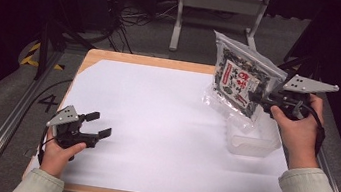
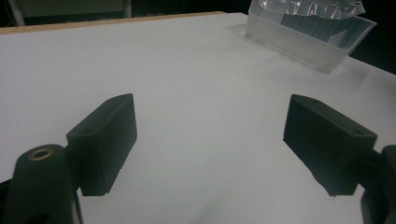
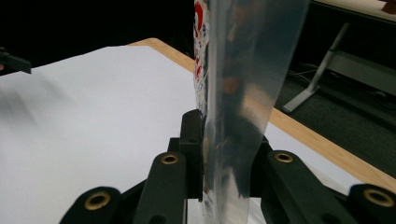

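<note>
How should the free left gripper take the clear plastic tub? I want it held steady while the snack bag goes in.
Grip the clear plastic tub by its near long wall, coming from above with one jaw inside the rim and one outside. The tub is open-topped and probably wider than the jaws' spread, so spanning it looks unlikely. The left gripper is open; the right gripper holds the snack bag above it.

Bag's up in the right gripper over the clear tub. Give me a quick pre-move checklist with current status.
1. Right gripper clamped on the snack bag: ok, jaws shut on the film from both sides.
2. Bag clear of the table: ok, held in the air, tilted.
3. Bag above the clear plastic tub: ok, its lower edge hangs near the tub's far rim.
4. Tub contents: cannot tell; clear film shows inside.
5. Left gripper out of the way: ok, open, holding nothing, at the table's near left.
6. Bag sealed: cannot tell.
</note>
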Motion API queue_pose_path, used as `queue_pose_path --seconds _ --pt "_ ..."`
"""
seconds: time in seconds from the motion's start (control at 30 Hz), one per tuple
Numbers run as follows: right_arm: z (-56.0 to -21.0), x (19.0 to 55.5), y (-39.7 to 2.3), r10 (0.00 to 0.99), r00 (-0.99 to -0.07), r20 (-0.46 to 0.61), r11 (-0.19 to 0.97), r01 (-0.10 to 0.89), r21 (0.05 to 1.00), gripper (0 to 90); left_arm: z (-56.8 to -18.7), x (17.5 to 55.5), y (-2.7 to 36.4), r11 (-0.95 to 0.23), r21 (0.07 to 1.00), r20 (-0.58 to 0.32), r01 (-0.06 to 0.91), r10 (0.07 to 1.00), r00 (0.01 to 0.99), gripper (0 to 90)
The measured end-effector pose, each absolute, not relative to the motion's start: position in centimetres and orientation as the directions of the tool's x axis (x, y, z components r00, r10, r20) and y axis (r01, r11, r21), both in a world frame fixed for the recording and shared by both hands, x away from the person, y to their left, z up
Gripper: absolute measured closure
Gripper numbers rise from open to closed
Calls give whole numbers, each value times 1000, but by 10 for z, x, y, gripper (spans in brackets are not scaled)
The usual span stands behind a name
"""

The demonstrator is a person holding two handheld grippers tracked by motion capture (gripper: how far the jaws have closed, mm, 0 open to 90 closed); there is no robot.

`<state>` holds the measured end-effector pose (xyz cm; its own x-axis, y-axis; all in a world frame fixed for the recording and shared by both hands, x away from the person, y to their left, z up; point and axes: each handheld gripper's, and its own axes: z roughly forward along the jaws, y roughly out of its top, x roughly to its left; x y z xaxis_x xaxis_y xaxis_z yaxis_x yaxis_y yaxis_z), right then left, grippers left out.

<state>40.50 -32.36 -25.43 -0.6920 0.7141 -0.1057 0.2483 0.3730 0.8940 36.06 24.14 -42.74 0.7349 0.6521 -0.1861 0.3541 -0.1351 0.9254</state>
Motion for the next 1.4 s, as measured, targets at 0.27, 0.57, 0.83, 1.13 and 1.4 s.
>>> queue_pose_path --seconds 0.27,0.57,0.83,1.13,1.4 --pt "-257 405 -337 752 -652 -96 350 272 896 760 -428 360 241 -142 926 -178 350 653 736 180" --pt "-260 405 -347 781 -618 -88 330 288 899 760 -428 360 240 -148 925 -175 350 652 738 180" --pt "-271 403 -358 803 -591 -79 312 305 900 761 -427 360 239 -149 925 -175 349 648 741 180" --pt "-278 401 -369 822 -566 -65 294 325 899 760 -428 360 239 -149 925 -174 348 648 741 180" --pt "-287 399 -374 831 -553 -60 291 341 894 761 -427 360 239 -145 926 -176 347 649 740 181"
